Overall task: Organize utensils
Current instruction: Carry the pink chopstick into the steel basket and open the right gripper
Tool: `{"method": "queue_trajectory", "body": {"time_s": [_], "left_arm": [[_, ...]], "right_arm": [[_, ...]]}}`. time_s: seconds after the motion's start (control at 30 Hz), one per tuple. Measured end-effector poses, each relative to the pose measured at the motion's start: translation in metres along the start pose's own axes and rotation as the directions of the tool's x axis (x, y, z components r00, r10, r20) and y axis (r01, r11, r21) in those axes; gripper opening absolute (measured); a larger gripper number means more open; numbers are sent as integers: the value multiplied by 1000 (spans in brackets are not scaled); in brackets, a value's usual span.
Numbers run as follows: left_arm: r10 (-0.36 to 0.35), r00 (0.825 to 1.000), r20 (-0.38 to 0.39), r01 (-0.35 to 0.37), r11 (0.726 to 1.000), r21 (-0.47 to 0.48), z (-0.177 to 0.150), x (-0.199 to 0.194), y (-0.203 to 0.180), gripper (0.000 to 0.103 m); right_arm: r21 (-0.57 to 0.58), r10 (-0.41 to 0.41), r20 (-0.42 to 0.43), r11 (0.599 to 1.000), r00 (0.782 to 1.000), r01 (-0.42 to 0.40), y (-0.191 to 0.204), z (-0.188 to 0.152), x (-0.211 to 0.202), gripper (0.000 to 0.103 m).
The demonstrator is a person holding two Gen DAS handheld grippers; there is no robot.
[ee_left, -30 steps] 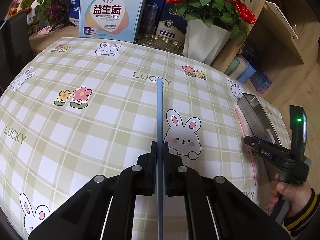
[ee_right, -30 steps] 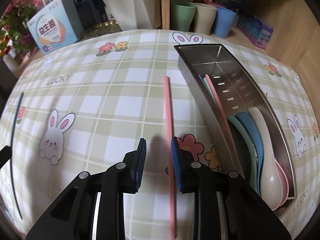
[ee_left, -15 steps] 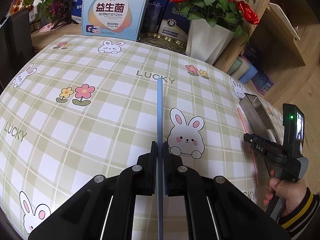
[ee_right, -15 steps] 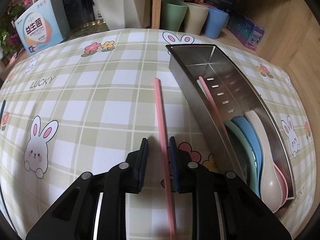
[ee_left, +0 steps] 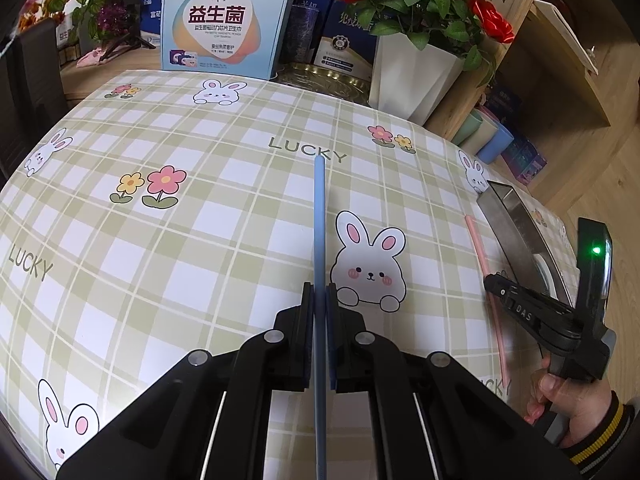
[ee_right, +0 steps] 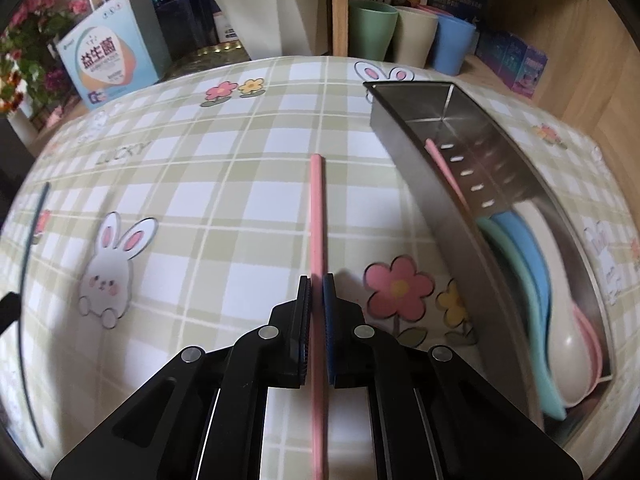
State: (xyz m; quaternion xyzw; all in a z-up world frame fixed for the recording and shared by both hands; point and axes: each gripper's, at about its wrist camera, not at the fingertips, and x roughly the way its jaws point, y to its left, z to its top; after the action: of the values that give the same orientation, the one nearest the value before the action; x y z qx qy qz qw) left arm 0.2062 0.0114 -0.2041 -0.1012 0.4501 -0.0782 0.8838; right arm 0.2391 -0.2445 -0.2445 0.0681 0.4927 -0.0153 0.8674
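Observation:
My left gripper (ee_left: 319, 292) is shut on a blue chopstick (ee_left: 319, 216), which points away from me over the checked tablecloth. In the right wrist view my right gripper (ee_right: 317, 284) is shut on a pink chopstick (ee_right: 316, 208) that lies along the cloth. Just right of it stands a steel utensil tray (ee_right: 424, 168) holding several spoons (ee_right: 532, 264) and a pink chopstick (ee_right: 444, 164). The left wrist view shows the right gripper (ee_left: 490, 280) at the far right, over the pink chopstick (ee_left: 476, 240) beside the tray (ee_left: 504, 220), held by a hand (ee_left: 576, 408).
A white flower pot (ee_left: 412, 76) with red roses, boxes (ee_left: 224, 20) and a gold dish stand along the table's far edge. Three cups (ee_right: 412, 36) sit on a shelf behind the tray. The blue chopstick (ee_right: 34, 264) shows at the left edge of the right wrist view.
My right gripper's jaws have closed onto the pink chopstick. The left gripper has kept its hold on the blue chopstick and stayed in place.

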Motion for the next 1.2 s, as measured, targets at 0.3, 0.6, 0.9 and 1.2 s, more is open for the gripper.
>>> {"method": "queue_trajectory", "body": {"time_s": [0.3,0.6,0.9,1.2], "left_arm": [[-3,1000,-10,3,1000,5,-4,2,-6,6],[-6,1000,-13,6,1000,22,-1,1,-21,6],[-9,1000,-21,9,1000,30,2,0,-39,6],[0,999,-50,1,1000,31,5,3,-50,6]], "right_arm": [[20,184,40,982,982,-185,-13,-13,-31,6],[-27,231,141,973,963,-229,-59,17,-79,6],[-28,173,119,985,978,-171,-124,45,-56,6],[19,207,70,978,976,-209,-130,35,-23,6]]}}
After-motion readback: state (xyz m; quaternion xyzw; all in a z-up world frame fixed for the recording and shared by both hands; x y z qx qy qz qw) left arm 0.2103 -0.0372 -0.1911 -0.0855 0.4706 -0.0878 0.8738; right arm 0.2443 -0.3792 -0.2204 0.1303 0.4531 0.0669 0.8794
